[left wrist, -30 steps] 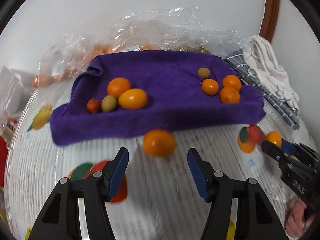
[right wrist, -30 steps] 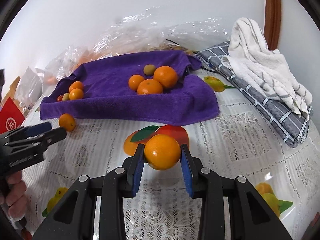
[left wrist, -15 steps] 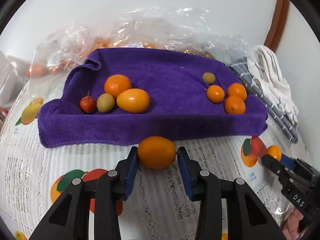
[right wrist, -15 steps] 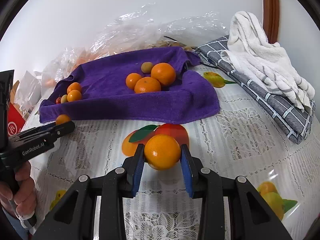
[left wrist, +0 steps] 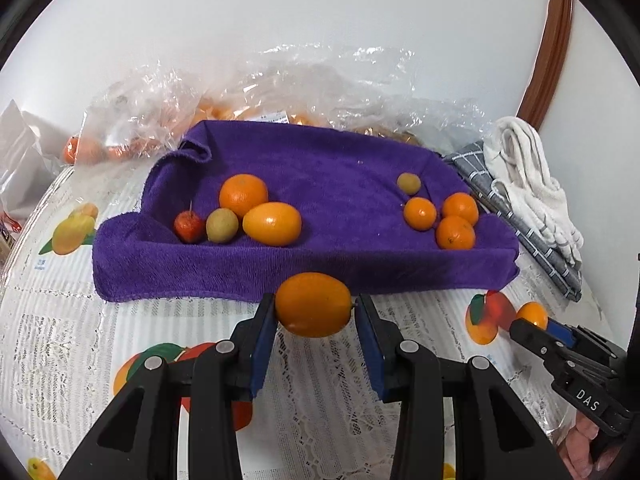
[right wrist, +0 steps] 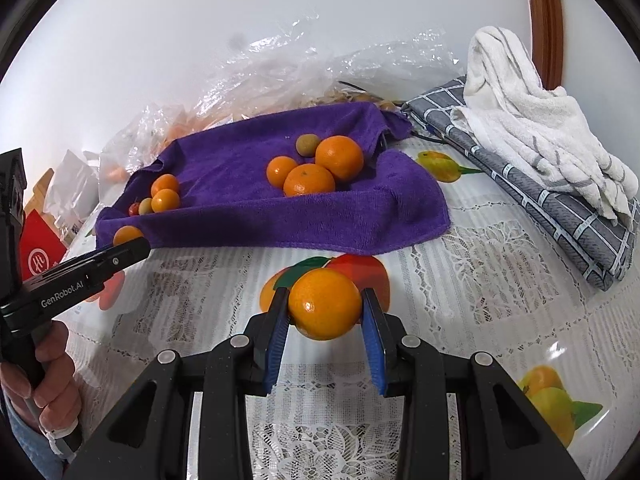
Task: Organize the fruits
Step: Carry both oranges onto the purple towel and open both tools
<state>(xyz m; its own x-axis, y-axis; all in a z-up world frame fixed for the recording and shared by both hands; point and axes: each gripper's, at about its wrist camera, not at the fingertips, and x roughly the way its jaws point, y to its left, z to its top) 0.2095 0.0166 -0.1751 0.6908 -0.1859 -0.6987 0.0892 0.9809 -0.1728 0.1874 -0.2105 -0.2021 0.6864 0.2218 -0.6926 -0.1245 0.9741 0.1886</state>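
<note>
A purple towel point(left wrist: 340, 184) lies on the table and holds two groups of fruit. At its left are an orange point(left wrist: 243, 194), an oval orange fruit point(left wrist: 272, 224), a green fruit point(left wrist: 222, 225) and a small red fruit point(left wrist: 188, 227). At its right are three small oranges point(left wrist: 456, 232) and a small green fruit point(left wrist: 409, 183). My left gripper point(left wrist: 314, 308) is shut on an oval orange fruit point(left wrist: 313, 304) just in front of the towel's near edge. My right gripper point(right wrist: 325, 308) is shut on a round orange point(right wrist: 325, 304) above the tablecloth, in front of the towel point(right wrist: 280, 216).
Clear plastic bags point(left wrist: 280, 88) with more fruit lie behind the towel. A grey checked cloth point(right wrist: 540, 196) with a white towel point(right wrist: 532, 120) on it lies at the right. A red box point(right wrist: 38, 248) stands at the far left. The tablecloth point(right wrist: 460, 280) has printed fruit.
My left gripper moved up to the loose oval orange fruit, closed on it and lifted it slightly. My right gripper kept holding its orange, nearly still.
</note>
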